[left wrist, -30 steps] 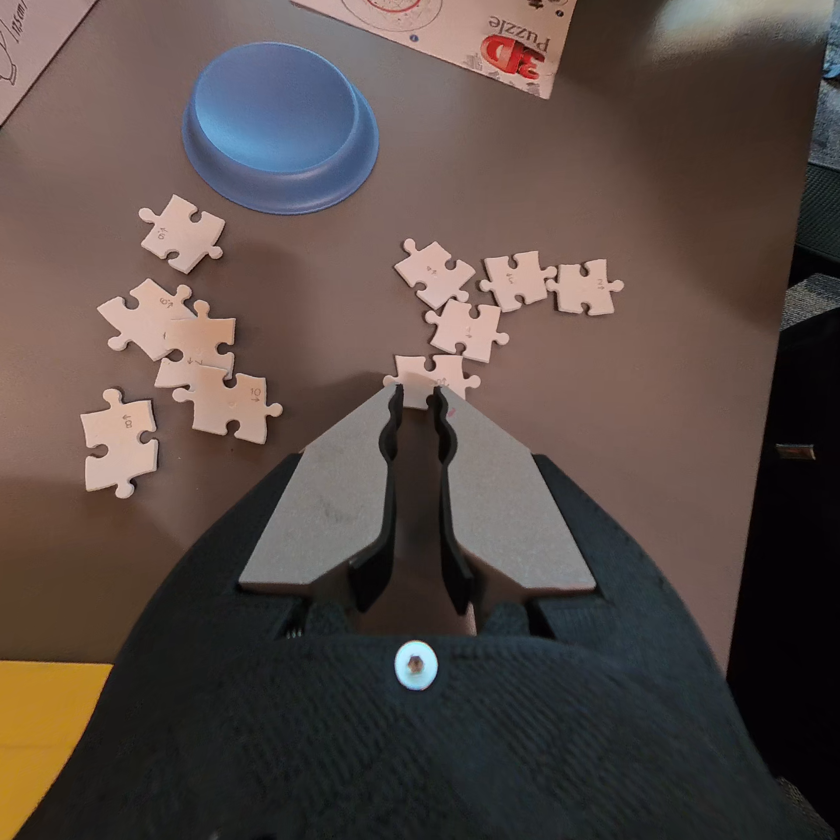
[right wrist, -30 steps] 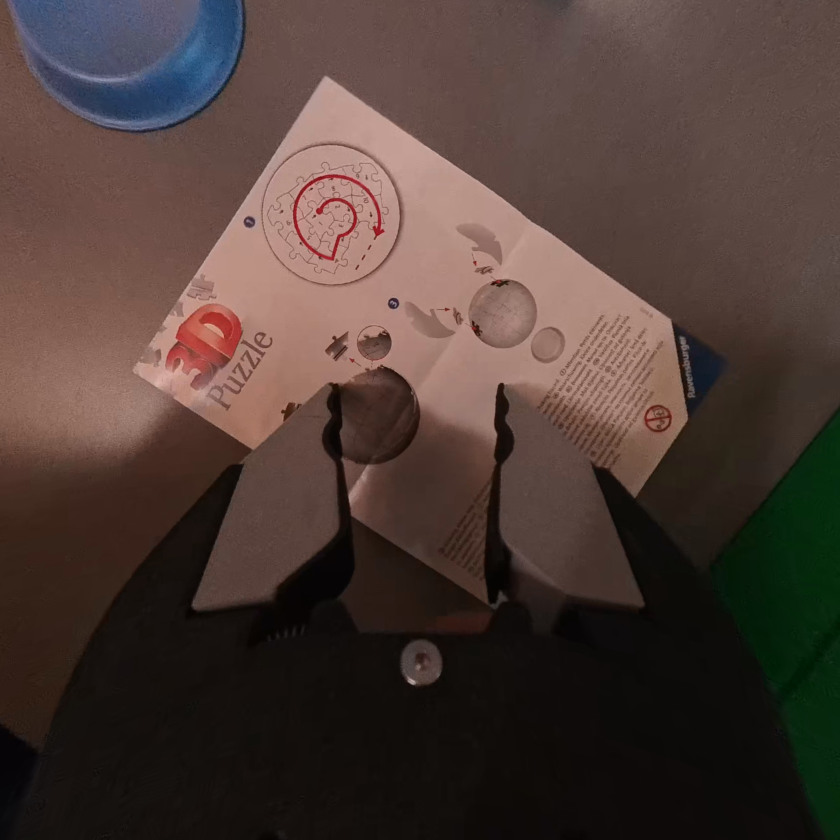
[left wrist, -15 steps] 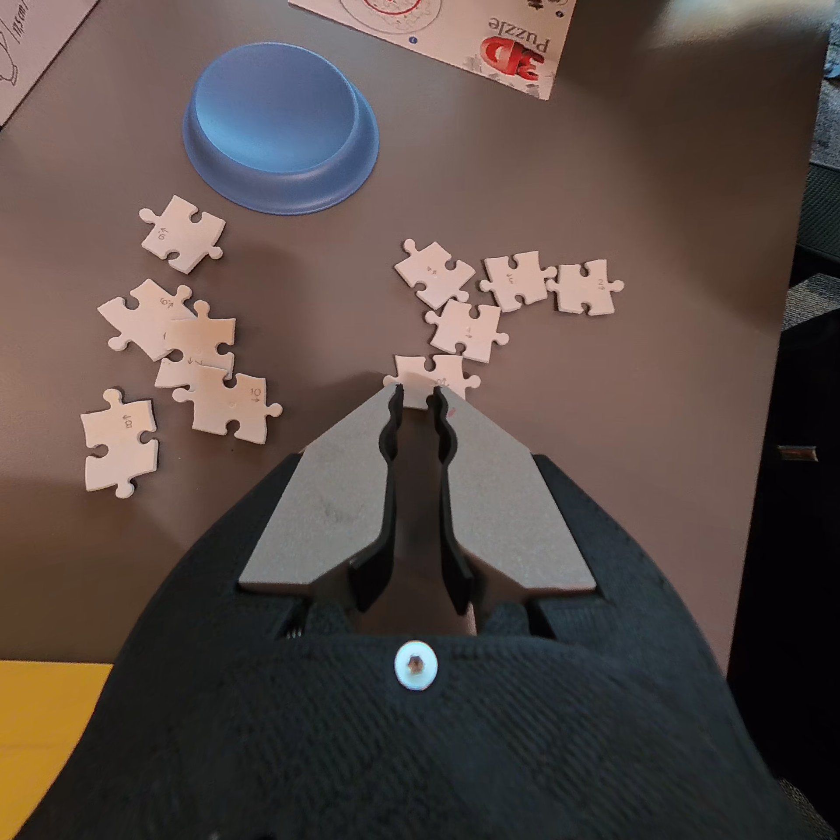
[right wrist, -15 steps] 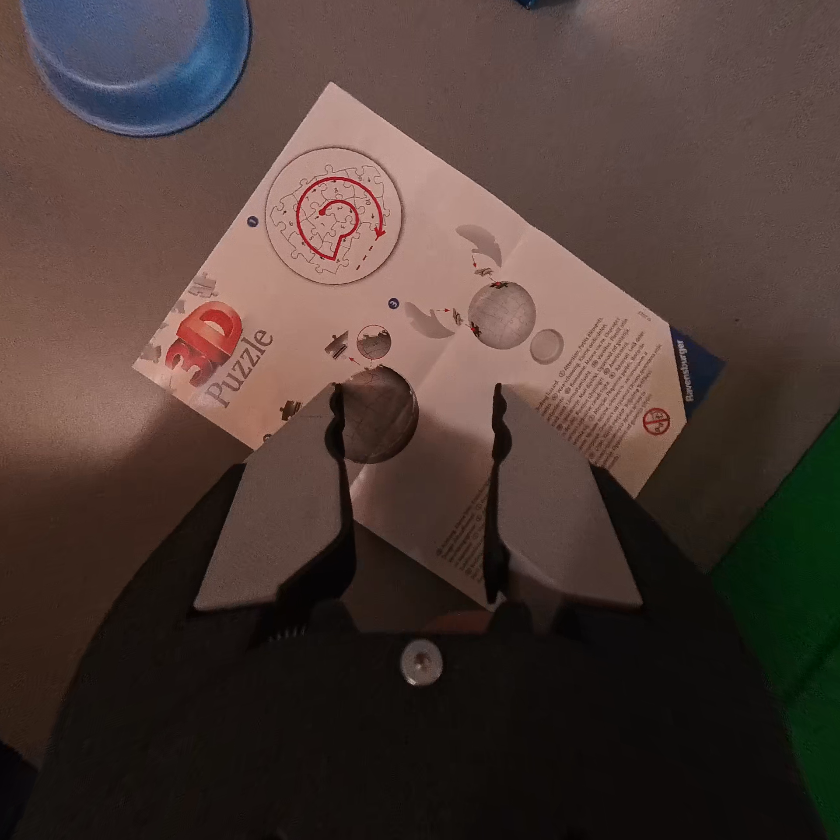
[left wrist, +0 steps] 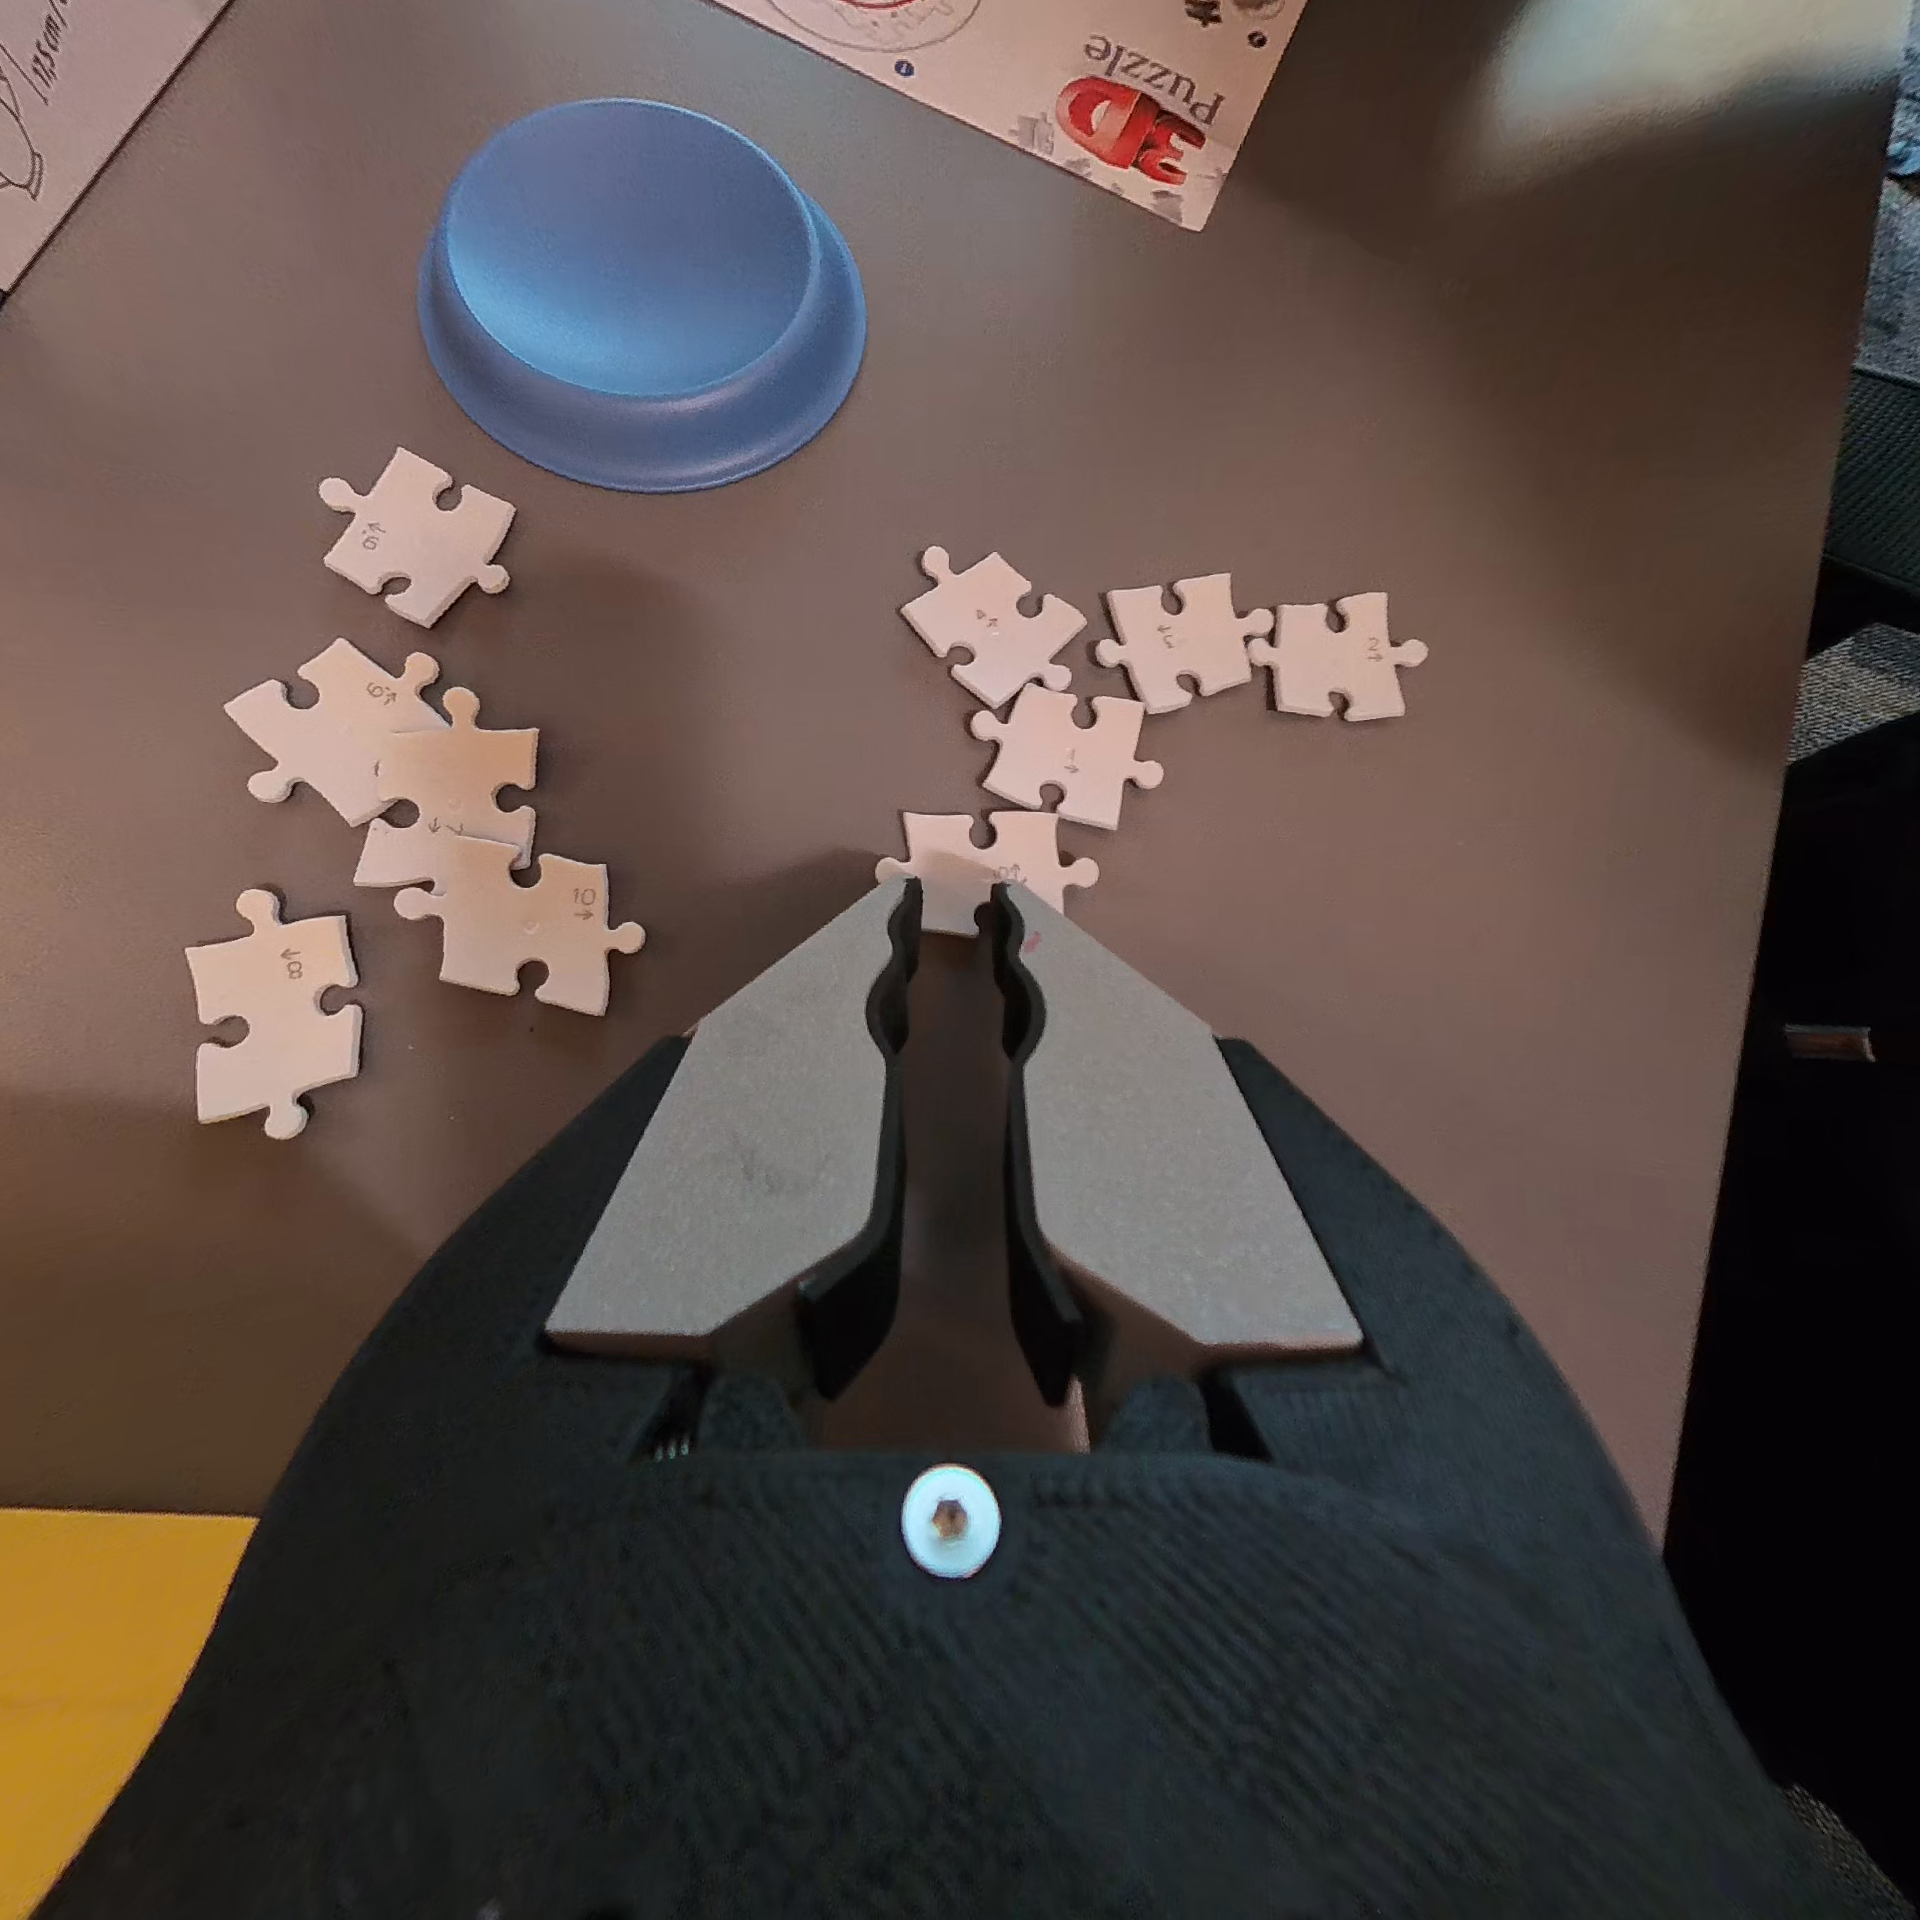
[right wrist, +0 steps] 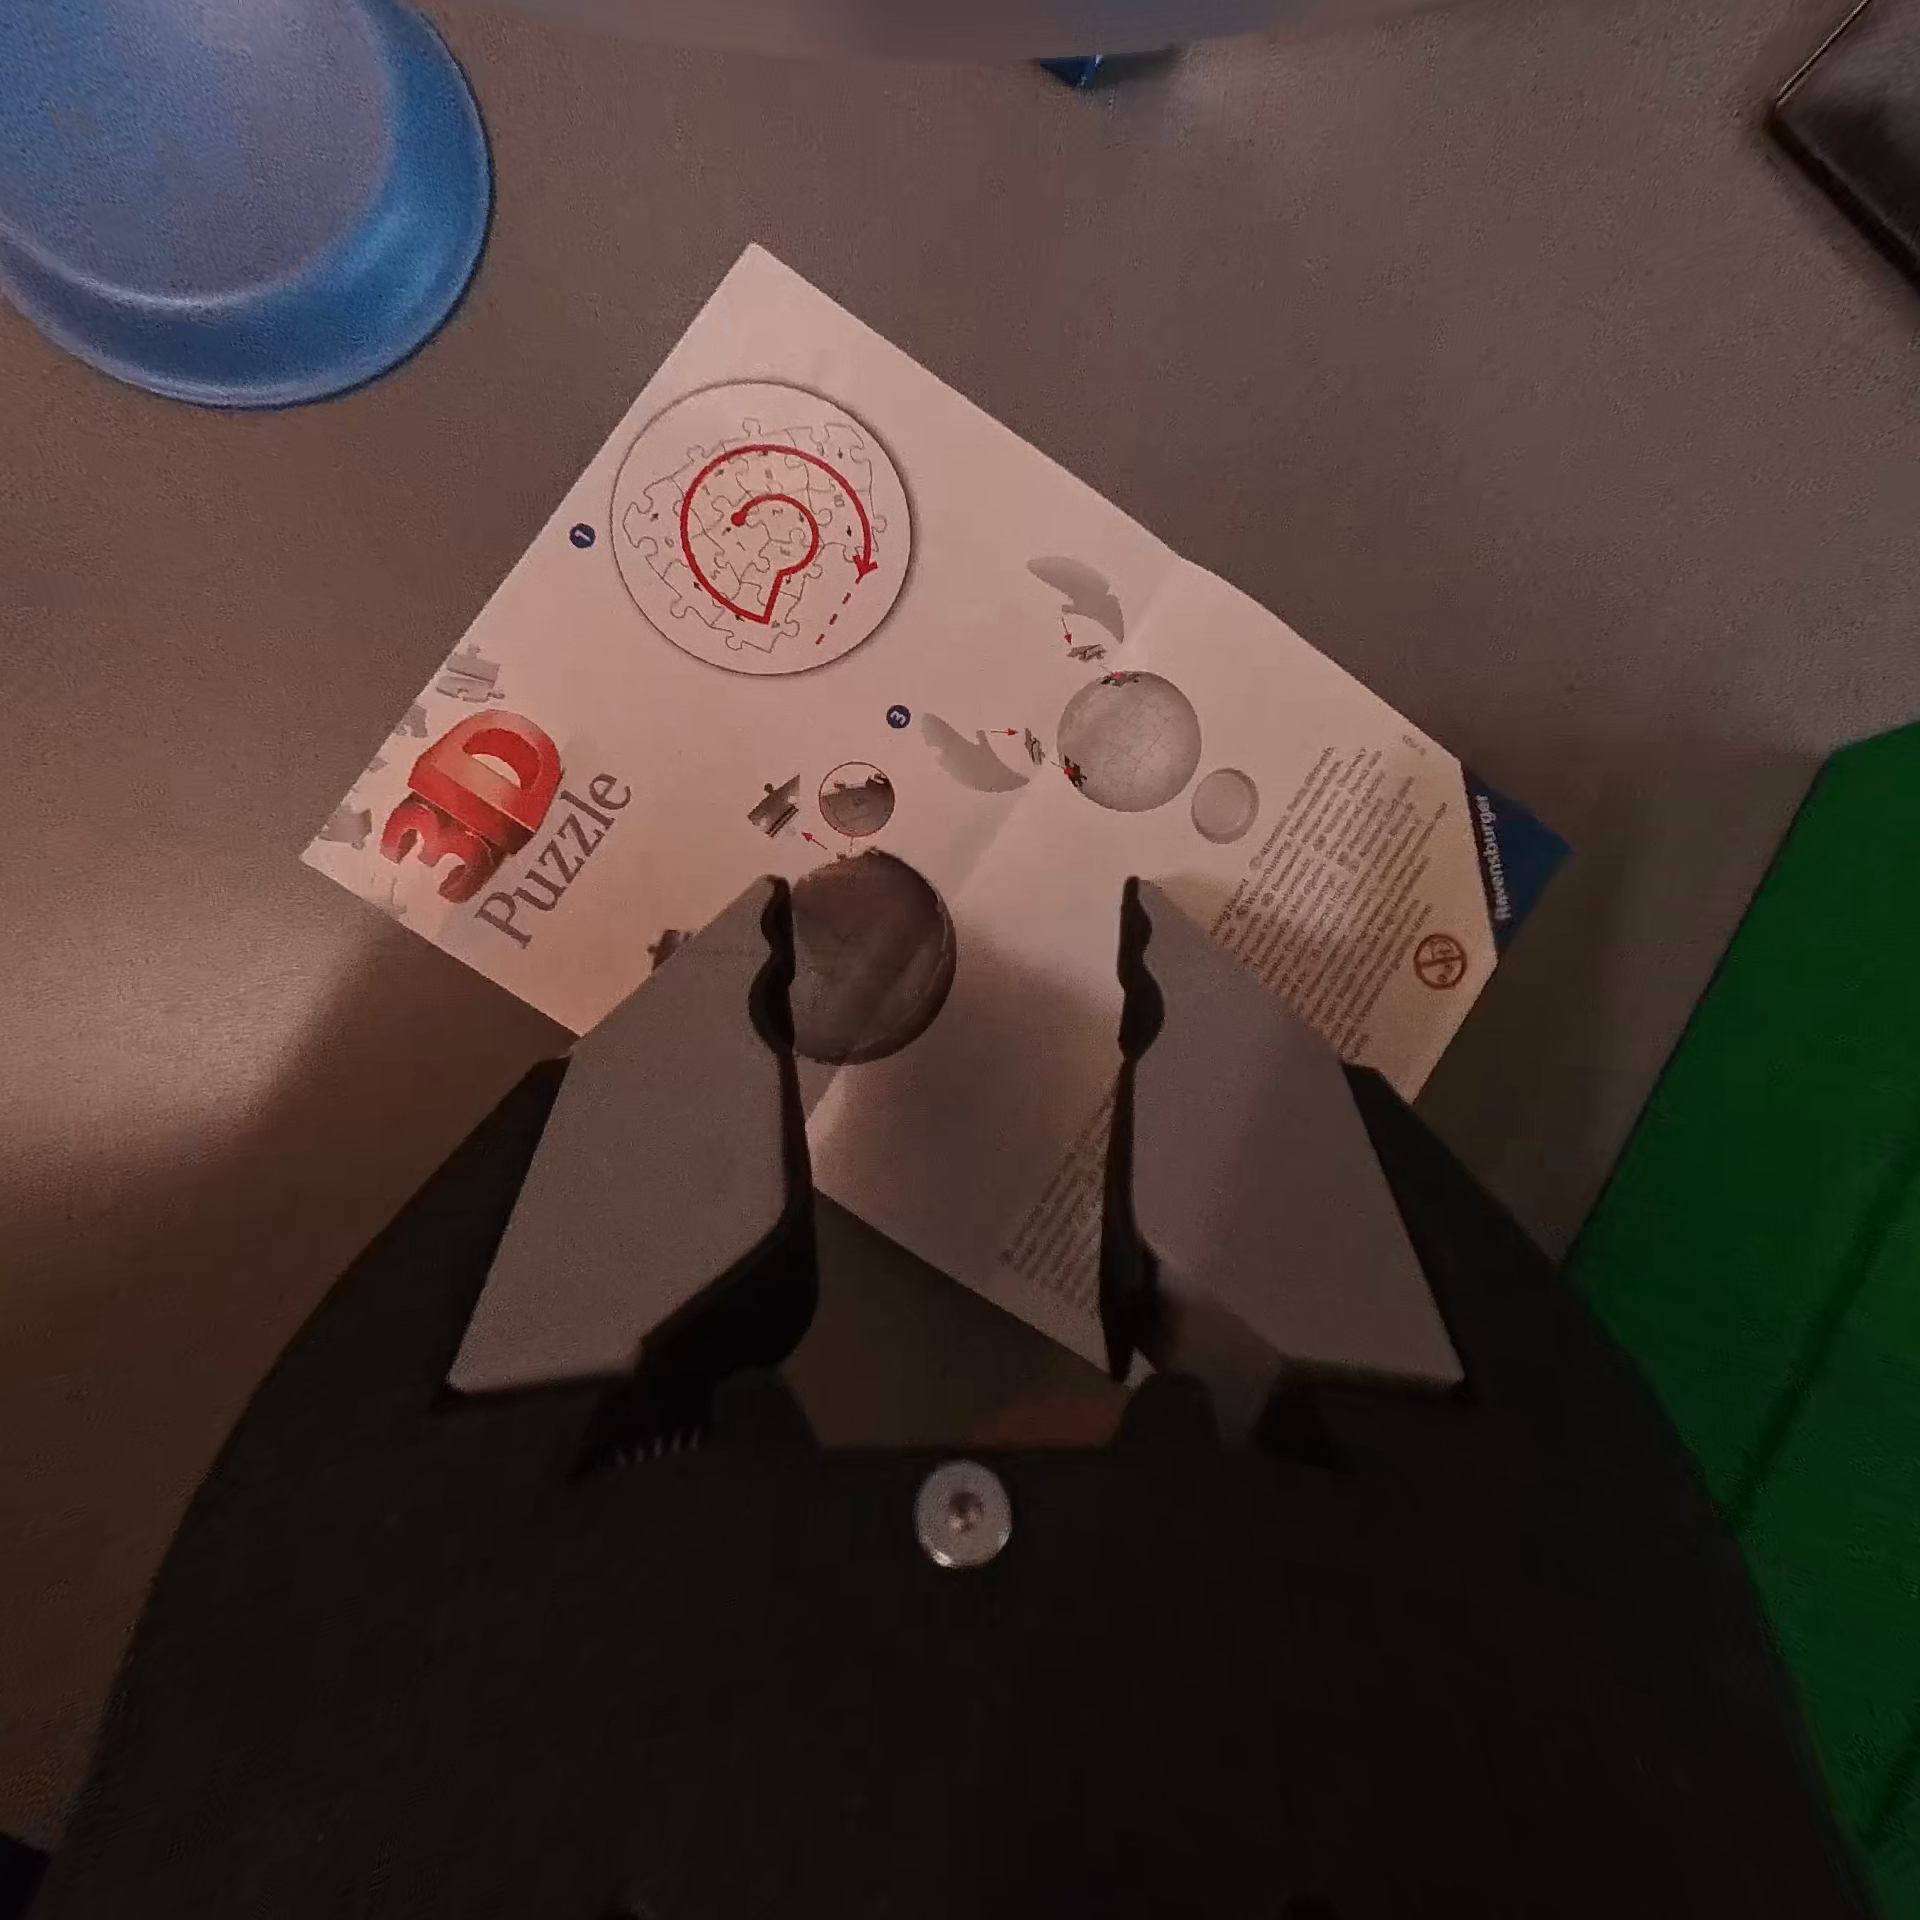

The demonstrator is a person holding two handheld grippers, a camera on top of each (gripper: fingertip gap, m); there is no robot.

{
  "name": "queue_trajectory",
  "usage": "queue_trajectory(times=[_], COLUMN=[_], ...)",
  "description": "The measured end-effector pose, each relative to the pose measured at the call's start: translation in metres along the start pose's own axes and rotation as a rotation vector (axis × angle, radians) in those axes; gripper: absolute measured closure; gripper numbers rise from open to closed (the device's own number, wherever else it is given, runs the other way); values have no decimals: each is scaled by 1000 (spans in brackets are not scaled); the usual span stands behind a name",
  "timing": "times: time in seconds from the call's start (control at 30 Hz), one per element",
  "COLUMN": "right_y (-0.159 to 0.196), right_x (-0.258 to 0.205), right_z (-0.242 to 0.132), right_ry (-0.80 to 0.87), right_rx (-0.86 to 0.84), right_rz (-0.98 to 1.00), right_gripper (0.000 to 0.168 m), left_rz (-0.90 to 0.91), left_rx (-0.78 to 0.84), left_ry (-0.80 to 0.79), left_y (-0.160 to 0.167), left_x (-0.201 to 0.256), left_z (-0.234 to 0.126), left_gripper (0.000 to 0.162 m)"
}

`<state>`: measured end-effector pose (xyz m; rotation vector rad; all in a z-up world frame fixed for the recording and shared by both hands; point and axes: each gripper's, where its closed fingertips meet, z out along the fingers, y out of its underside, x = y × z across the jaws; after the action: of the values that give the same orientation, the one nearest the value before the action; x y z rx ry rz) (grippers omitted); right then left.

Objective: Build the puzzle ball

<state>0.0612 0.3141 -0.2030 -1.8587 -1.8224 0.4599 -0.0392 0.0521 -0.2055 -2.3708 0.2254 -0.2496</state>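
Several white numbered puzzle pieces lie on the brown table [left wrist: 1455, 935] in two loose groups, one on the left [left wrist: 457, 800] and one in the middle [left wrist: 1070, 758]. My left gripper [left wrist: 956, 899] is closed to a narrow gap around the near edge of the closest puzzle piece [left wrist: 987, 857], low at the table. A blue round stand [left wrist: 639, 291] sits beyond the pieces and shows in the right wrist view [right wrist: 218, 197]. My right gripper [right wrist: 951, 894] is open and empty, hovering above the instruction sheet [right wrist: 935, 582].
The instruction sheet's corner shows at the top of the left wrist view [left wrist: 1091, 94]. A green surface [right wrist: 1787, 1195] lies right of the sheet, a yellow one [left wrist: 94, 1662] at my left. The table edge [left wrist: 1797, 727] runs down the right; another white sheet [left wrist: 73, 114] lies far left. The tips of one gripper are about 30 cm away from the tips of the other.
The right gripper has drifted forward over the instruction sheet, so the sheet sits lower in its view. The left gripper and the pieces have not moved.
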Motion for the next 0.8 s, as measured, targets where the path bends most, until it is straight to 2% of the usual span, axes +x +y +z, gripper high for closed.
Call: queue_trajectory(times=[0.3, 0.5, 0.67, 0.8], right_y=[-39, -90, -132, -131], right_x=[-16, -55, -72, -69], right_z=[-11, -15, -16, -11], right_ry=[-57, -136, -192, -186], right_rx=[183, 360, 518, 586], right_rz=[-50, -172, -194, -160], right_gripper=[115, 118, 119, 121], left_rz=[-5, -9, -2, -6], left_rx=[2, 0, 44, 76], left_ry=[5, 12, -1, -24], left_y=[0, 0, -7, -13], left_x=[0, 0, 0, -4], left_z=[0, 0, -4, -9], left_gripper=[152, 152, 147, 148])
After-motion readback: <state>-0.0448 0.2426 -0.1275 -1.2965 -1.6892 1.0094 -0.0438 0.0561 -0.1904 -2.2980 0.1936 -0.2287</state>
